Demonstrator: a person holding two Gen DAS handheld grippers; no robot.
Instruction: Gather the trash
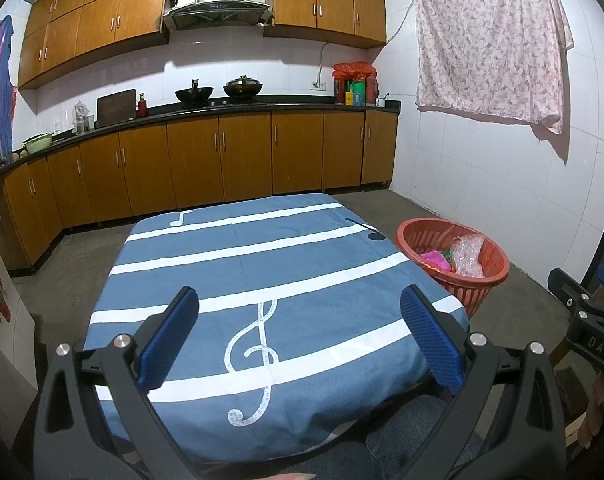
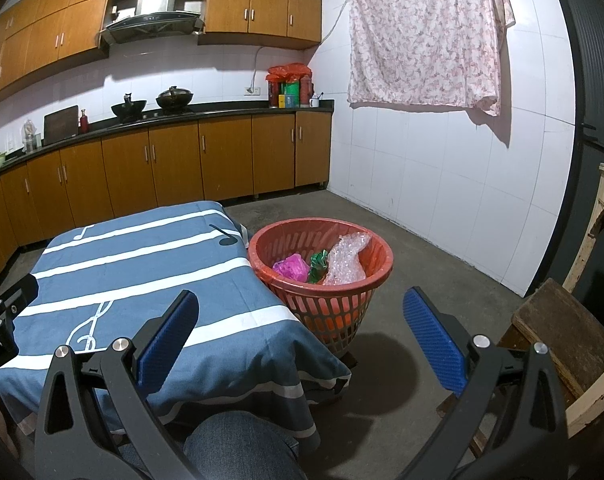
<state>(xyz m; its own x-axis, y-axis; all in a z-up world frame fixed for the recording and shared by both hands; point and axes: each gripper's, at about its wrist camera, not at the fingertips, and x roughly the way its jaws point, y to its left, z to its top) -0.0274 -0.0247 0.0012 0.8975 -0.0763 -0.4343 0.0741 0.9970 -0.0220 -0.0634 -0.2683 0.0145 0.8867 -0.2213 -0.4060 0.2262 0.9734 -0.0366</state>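
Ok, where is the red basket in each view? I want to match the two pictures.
Left wrist: the basket sits right of centre, on the floor past the table's right edge, partly cut off by it.
Right wrist: the basket sits near centre, seen whole, just right of the table.
Shared landmark: the black music note on the cloth corner beside the basket.
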